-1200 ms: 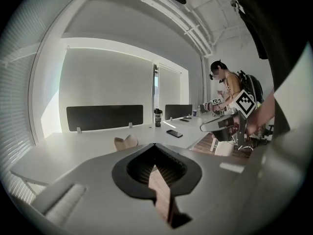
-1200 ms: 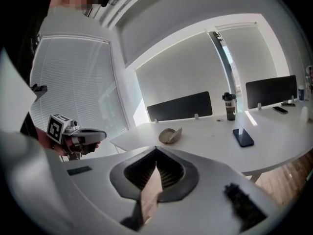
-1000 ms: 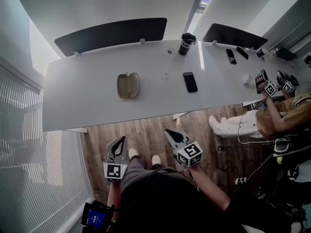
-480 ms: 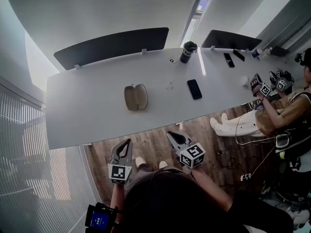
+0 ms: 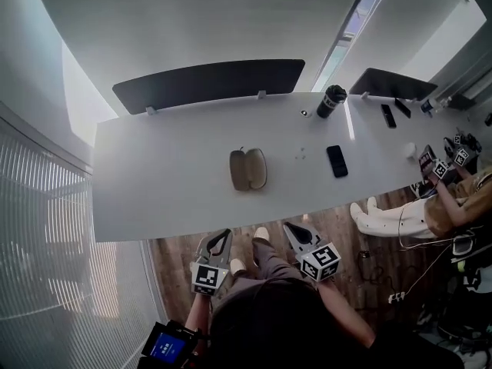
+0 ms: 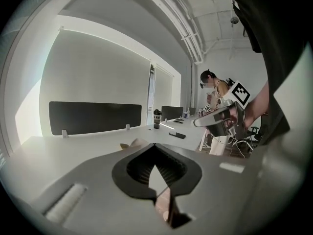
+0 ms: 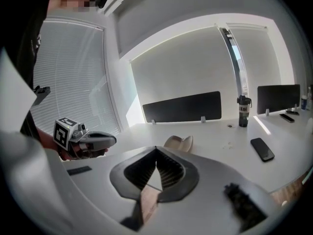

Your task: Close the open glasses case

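The tan glasses case (image 5: 247,169) lies open on the white table (image 5: 154,183), both halves facing up; it also shows as the case (image 6: 131,144) and the case (image 7: 178,143) beyond each gripper's jaws. My left gripper (image 5: 223,234) and right gripper (image 5: 289,227) hang over the wooden floor, short of the table's near edge and apart from the case. In both gripper views the jaw tips meet with nothing between them. The left gripper (image 6: 154,144) points at the case; the right gripper (image 7: 156,148) points just left of it.
A black phone (image 5: 337,161) lies right of the case, and a dark bottle (image 5: 332,101) stands behind it. A dark divider panel (image 5: 209,84) runs along the table's far edge. Another person (image 5: 453,206) with grippers sits at the right end.
The table and case have shifted right and lower in the head view as the person moves along and closer. Both grippers stay low and shut.
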A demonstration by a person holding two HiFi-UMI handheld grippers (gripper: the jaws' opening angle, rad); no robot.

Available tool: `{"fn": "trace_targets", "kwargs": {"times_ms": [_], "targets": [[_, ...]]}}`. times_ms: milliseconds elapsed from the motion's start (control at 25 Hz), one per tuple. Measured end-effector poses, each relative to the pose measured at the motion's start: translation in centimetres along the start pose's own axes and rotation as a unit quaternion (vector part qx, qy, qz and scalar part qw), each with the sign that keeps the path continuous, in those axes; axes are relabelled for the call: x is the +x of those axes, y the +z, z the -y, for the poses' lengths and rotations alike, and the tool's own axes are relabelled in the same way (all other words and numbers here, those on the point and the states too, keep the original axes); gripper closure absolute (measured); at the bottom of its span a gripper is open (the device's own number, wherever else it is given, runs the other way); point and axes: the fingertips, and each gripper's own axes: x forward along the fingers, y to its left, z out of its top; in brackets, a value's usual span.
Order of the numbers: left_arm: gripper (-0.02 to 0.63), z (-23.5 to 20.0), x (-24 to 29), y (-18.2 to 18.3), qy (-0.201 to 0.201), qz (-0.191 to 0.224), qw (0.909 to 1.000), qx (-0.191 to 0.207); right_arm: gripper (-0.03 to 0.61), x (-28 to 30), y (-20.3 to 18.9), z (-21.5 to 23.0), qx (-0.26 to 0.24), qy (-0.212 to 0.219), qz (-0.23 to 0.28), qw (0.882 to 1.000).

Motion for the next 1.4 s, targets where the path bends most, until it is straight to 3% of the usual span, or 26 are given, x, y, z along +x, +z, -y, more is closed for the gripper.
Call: {"fn": "trace_targets", "kwargs": {"times_ms": [160,280,480,600,960,1400], "targets": [[0.606,-2.2,1.7,1.3,0.007,-0.016,0.9998,-0.006,0.572,2.4,0.6,1.6,0.000,0.004,-0.001,1.000],[0.606,-3.3,3.4,0.1,0.006,-0.025,0.9996,0.015,0.572,3.9,0.7,3.1,0.010,0.011,0.000,1.000],[0.606,-4.4,6.0,0.1,0.003,-0.052,0.9986,0.006,0.572,6.5,1.8,5.1,0.024,0.030,0.011,0.999],[0.606,-4.9,8.3,0.3,-0.013,-0.057,0.9981,0.020,0.572,8.0,2.0,7.5,0.026,0.036,0.007,0.999],[0.606,-7.0,14.6,-1.5,-0.013,-0.134,0.9903,0.035,0.572,10.8,2.2,14.4,0.062,0.056,-0.005,0.996],[0.604,-7.4,18.8,-5.5,-0.056,-0.181,0.9819,0.010,0.572,11.1,3.0,17.3,0.067,0.028,-0.040,0.997]]}}
